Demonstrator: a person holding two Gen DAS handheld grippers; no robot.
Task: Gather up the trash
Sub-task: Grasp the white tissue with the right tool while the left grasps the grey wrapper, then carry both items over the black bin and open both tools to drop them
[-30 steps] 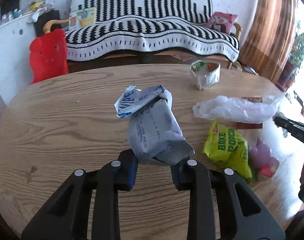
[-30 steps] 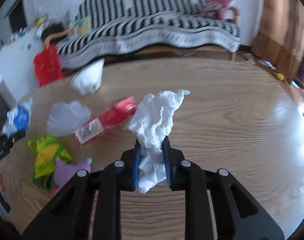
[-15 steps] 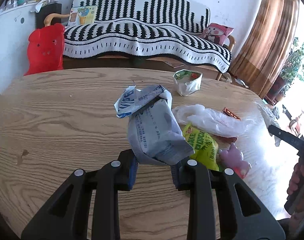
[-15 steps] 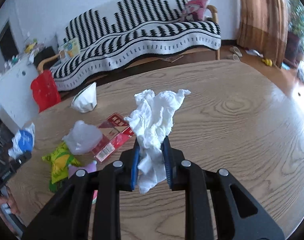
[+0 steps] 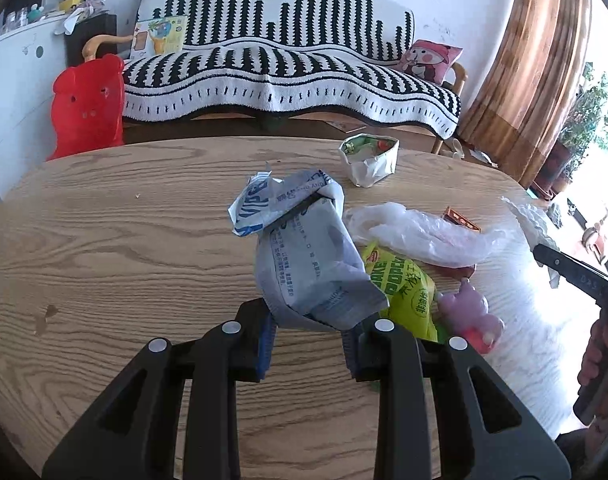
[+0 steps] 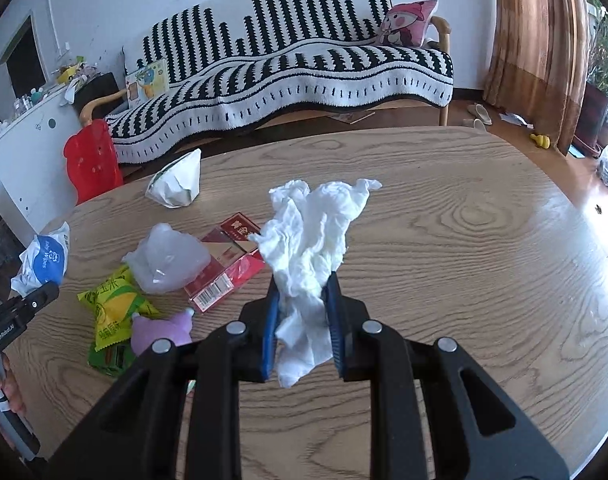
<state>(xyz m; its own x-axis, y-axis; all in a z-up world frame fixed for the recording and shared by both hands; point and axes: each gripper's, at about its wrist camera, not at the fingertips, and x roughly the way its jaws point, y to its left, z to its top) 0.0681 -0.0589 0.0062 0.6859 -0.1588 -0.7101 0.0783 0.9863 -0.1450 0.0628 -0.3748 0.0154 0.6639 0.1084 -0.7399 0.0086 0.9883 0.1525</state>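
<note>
Both tongs loaded above the tabletop (image 5: 104,232) as the trash round continues.

The left tongs (image 5: 308,342) are clenched on a wipes pack (image 5: 304,256) and the right tongs (image 6: 302,326) on a tissue (image 6: 311,240), both held clear of the wood. Steady grips should suit the carry, since the limp tissue could slip; no bin is in view. Since a second ago both grips are unchanged, and the wrapper (image 6: 112,300), bag (image 6: 168,258) and carton (image 6: 228,268) lie untouched.
</note>
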